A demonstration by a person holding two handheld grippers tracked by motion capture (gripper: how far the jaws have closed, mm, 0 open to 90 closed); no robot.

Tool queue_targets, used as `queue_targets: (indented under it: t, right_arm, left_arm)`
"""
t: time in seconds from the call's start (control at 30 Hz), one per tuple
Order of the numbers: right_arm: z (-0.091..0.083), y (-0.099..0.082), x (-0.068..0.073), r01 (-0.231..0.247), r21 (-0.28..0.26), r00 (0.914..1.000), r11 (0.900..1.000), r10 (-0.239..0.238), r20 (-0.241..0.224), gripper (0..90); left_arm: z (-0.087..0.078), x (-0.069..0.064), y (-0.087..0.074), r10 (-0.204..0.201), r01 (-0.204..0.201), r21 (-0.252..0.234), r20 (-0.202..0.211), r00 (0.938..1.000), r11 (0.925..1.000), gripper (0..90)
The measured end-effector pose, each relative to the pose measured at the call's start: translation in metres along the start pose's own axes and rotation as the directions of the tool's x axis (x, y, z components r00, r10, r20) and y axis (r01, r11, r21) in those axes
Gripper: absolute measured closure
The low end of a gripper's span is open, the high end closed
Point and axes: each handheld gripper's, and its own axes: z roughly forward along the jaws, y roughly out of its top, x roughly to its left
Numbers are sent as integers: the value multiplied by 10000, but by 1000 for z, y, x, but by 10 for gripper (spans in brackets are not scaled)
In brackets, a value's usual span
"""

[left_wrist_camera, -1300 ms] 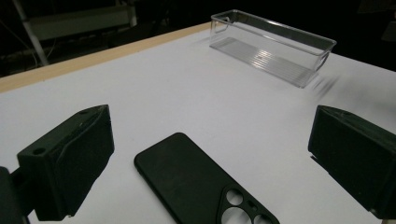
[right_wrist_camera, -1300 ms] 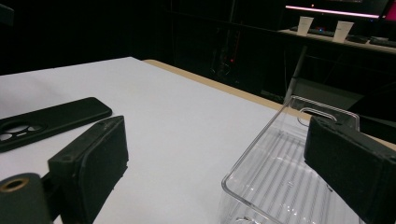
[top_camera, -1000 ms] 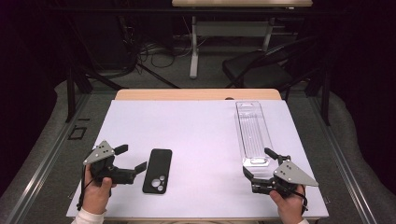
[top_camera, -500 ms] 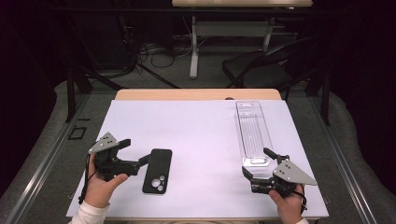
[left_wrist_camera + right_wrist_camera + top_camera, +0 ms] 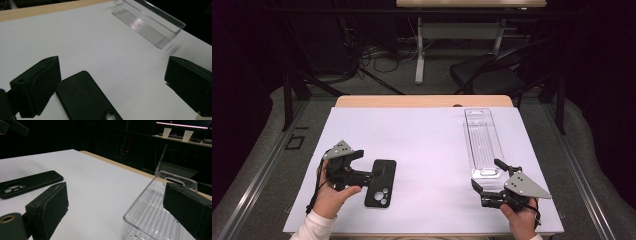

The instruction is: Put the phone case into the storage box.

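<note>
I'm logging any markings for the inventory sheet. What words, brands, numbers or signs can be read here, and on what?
None can be read.
Phone case: plain black back, no brand or lettering visible.
Clear plastic tray: ribbed and transparent, no label seen.
Left gripper and right gripper: no text on plates or jaws.
White cups on the far shelf: too small to show any print.

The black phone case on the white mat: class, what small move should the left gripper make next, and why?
Probably ease the left gripper forward and close on the black phone case. Its jaws stand open, the case's near end lies just between them, and nothing is gripped. The right gripper waits open at the clear plastic tray.
</note>
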Motion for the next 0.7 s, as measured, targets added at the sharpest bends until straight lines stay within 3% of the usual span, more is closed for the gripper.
queue_targets:
  t: [0.13, 0.43, 0.7]
  right_arm:
    - [0, 0, 0, -21, 6, 10000, 10000, 21, -24, 57]
    - [0, -1, 0, -61, 77, 9999, 10000, 61, -83, 58]
    - [0, -2, 1, -42, 99, 9999, 9999, 43, -118, 58]
  left_arm:
    - [4, -4, -1, 219, -217, 158, -160, 9996, 9996, 120]
    - [12, -4, -2, -182, 224, 514, -813, 9965, 9984, 121]
    - [25, -4, -13, -277, 386, 1101, -986, 9947, 9932, 136]
